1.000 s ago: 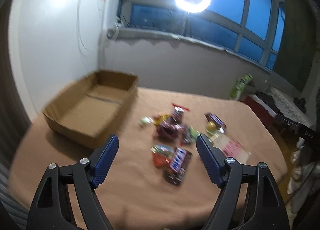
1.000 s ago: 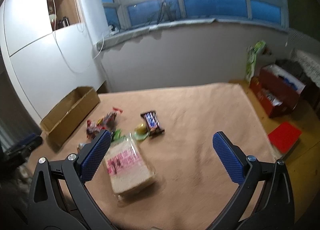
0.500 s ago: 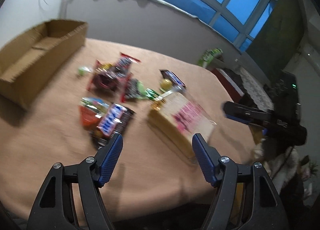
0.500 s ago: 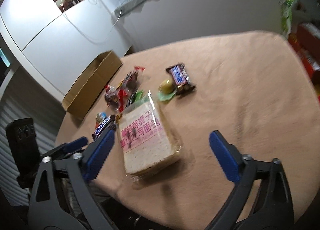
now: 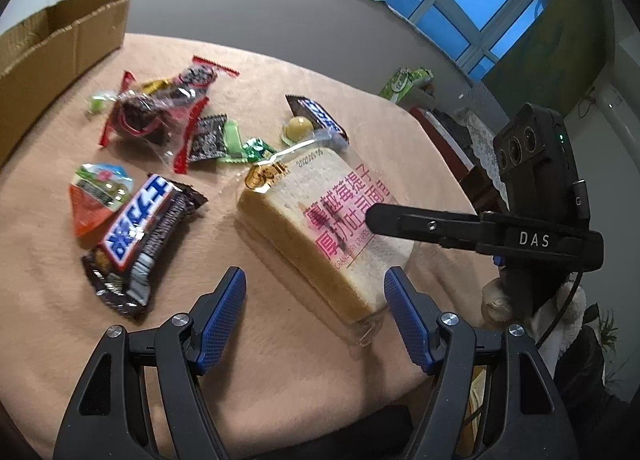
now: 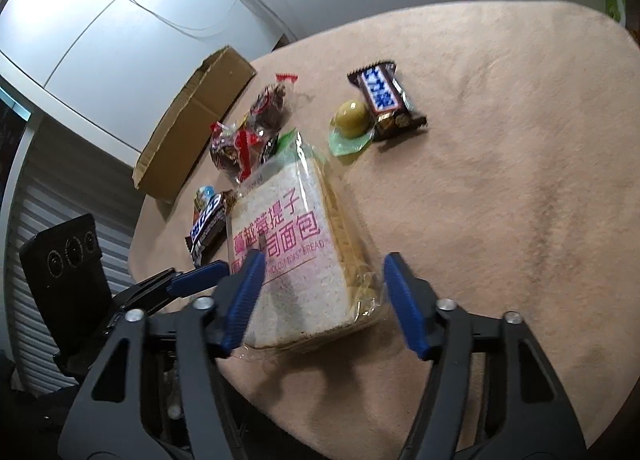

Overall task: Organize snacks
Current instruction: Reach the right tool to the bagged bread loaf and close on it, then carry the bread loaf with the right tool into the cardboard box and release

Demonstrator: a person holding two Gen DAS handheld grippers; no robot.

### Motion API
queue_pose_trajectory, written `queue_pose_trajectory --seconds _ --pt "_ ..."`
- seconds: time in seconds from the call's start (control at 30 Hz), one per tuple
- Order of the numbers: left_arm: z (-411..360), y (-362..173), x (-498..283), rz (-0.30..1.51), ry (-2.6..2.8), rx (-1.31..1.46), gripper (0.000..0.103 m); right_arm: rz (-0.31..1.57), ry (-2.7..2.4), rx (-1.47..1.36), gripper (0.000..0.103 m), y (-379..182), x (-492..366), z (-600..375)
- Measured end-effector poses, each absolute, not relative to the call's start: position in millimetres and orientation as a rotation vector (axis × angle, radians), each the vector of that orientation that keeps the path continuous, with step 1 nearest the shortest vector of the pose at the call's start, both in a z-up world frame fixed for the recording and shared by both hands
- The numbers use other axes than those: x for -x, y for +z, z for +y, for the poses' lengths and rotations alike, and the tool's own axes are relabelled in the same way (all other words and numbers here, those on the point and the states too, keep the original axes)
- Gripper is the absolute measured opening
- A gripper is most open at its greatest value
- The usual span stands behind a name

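A bagged loaf of toast bread (image 5: 320, 220) with pink lettering lies on the tan tablecloth (image 5: 256, 340), also in the right wrist view (image 6: 296, 256). My left gripper (image 5: 316, 316) is open, low over the cloth, its right finger at the loaf's near corner. My right gripper (image 6: 320, 300) is open with its jaws straddling the loaf's near end. Its arm crosses the loaf in the left wrist view (image 5: 440, 228). Snickers bars (image 5: 140, 236) (image 6: 384, 100) and red-wrapped cakes (image 5: 152, 116) lie around.
An open cardboard box (image 5: 52, 52) stands at the table's far left (image 6: 192, 116). A jelly cup (image 5: 96, 196), green candies (image 5: 240, 144) and a yellow ball sweet (image 6: 352, 118) lie among the snacks. A red box and green bag (image 5: 404, 84) sit beyond the table.
Both grippers have dropped lower and closed in on the bread loaf. The right gripper now straddles the loaf's end; the left has come up beside it.
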State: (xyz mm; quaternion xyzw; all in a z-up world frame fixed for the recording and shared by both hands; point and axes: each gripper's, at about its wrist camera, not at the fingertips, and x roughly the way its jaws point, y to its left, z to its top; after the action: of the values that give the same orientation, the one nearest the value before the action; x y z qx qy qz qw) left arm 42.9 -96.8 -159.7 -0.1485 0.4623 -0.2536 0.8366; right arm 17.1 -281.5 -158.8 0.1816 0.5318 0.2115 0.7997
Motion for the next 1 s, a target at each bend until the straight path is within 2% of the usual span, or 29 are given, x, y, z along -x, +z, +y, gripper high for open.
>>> queue_pose_trajectory --seconds 0.07,0.33,0.53,1.0 --pt "-99 -162 -45 0.988 -0.543 0.309 0.062 1.144 0.461 -0.388 0.062 -160 -17 -281" --pt "-105 -162 -50 0.977 -0.566 0.3 0.05 1.163 0.468 -0.394 0.057 -158 -14 -279" --pt "-104 -158 -50 0.953 -0.558 0.282 0.05 1.153 0.468 -0.393 0.052 -152 -10 -271" --pt "-70 -123 -35 0.829 -0.519 0.278 0.05 1.083 0.517 -0.366 0.051 -112 -12 -234"
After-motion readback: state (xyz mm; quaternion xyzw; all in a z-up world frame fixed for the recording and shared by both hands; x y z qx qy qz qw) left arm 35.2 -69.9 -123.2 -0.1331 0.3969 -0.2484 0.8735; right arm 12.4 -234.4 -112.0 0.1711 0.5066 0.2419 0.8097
